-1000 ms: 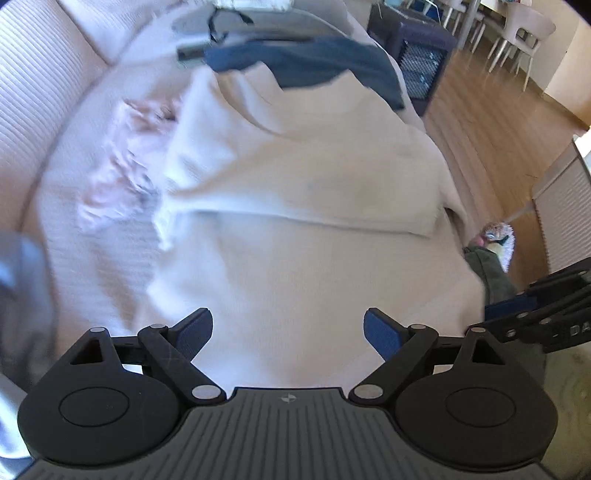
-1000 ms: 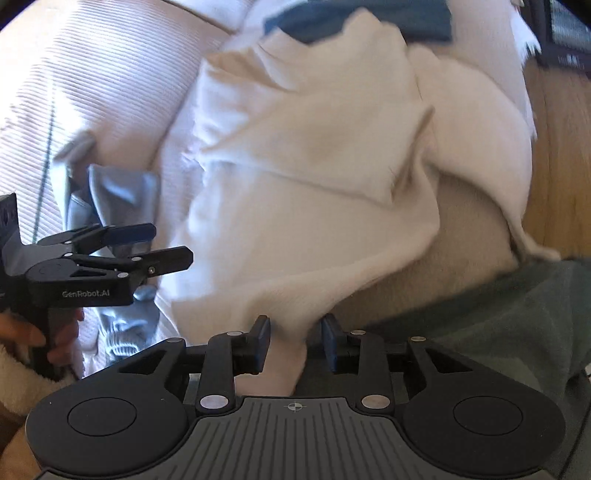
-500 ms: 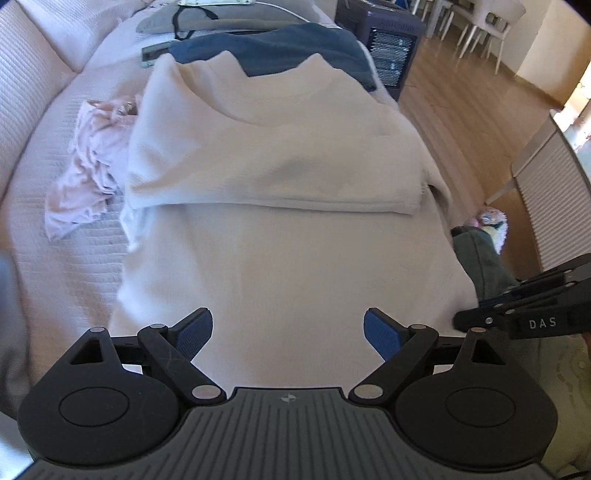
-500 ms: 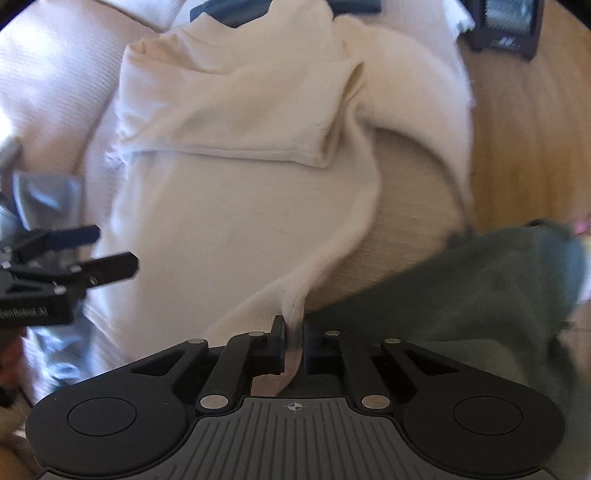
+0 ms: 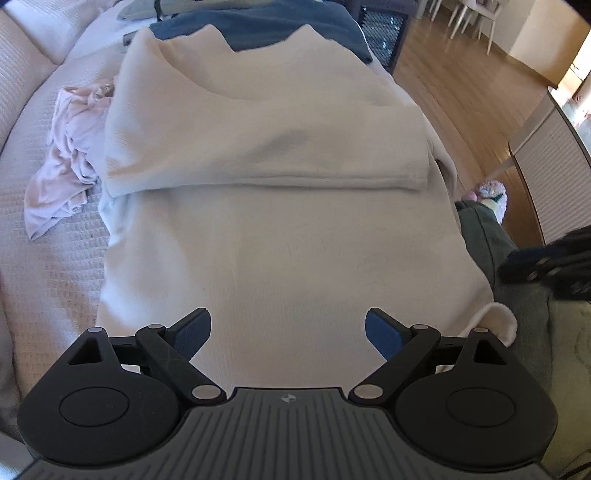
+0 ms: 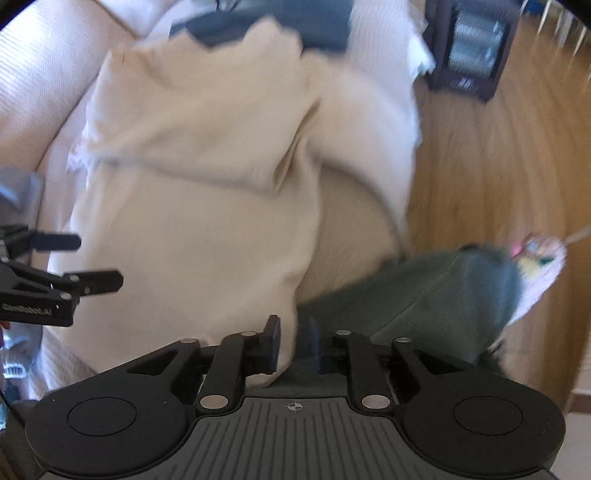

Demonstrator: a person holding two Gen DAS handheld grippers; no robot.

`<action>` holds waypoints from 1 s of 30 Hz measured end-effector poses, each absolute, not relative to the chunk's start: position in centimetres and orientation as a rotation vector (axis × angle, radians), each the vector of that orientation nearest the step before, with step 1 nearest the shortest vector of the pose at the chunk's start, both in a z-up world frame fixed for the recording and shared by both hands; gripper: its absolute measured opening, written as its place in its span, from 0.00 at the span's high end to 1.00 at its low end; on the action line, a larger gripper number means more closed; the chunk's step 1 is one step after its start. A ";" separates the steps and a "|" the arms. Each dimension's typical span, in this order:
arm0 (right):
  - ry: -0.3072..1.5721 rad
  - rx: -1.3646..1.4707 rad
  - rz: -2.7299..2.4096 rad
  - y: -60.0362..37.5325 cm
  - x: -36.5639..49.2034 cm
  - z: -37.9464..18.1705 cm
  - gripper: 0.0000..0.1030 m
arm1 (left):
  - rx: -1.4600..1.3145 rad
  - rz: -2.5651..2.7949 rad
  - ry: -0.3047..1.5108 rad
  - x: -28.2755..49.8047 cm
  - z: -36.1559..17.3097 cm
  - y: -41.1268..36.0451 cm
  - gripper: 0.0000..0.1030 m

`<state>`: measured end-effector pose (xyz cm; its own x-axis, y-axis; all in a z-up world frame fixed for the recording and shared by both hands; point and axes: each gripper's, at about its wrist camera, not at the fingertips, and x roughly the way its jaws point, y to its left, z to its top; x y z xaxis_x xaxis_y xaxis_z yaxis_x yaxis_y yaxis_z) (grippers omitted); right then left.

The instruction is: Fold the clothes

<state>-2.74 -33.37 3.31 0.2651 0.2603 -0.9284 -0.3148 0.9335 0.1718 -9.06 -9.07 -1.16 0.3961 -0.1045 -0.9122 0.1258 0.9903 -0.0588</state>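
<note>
Left gripper (image 5: pixel 288 334) hangs low over the near hem of the cream sweater (image 5: pixel 280 236), jaws spread wide, blue pads (image 5: pixel 382 338) clear of the cloth, nothing between them. Right gripper (image 6: pixel 291 341) sits at the sweater's near right corner, jaws parting right now, a fold of the cream fabric between them; the blur hides whether the pads press on it. In the left view that gripper shows only as a dark smear at the right edge.

The sweater lies flat along the pale sofa seat (image 5: pixel 44 280), neck end far, a folded layer across its upper half with a straight seam running side to side. Its right side droops over the seat's front edge toward the wooden floor (image 5: pixel 461 92). Green trouser leg (image 5: pixel 491 243) beside that edge. Pink garment (image 5: pixel 70 147) crumpled at the sweater's left, touching it. Past the collar, a dark blue garment (image 5: pixel 258 29) at the seat's far end
</note>
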 end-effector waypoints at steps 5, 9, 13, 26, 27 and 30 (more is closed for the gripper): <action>1.205 -0.004 0.427 -33.5 -2.4 4.9 0.75 | 0.027 -0.153 1.157 -9.1 -1.1 -9.2 0.12; 1.228 -0.045 0.482 -31.2 -2.6 3.7 0.75 | 0.025 -0.151 1.167 -9.3 -1.2 -8.9 0.12; 1.251 -0.084 0.523 -29.3 -2.1 2.2 0.74 | 0.016 -0.144 1.175 -9.3 -1.4 -8.4 0.12; 1.321 -0.165 0.468 -26.8 -2.2 -1.1 0.66 | 0.002 -0.136 1.202 -8.5 -2.3 -6.9 0.12; 1.320 -0.170 0.464 -26.8 -2.2 -1.2 0.66 | 0.002 -0.137 1.208 -8.5 -2.5 -6.8 0.12; 1.316 -0.155 0.452 -27.0 -2.4 -1.2 0.65 | 0.000 -0.137 1.229 -8.5 -3.1 -6.6 0.12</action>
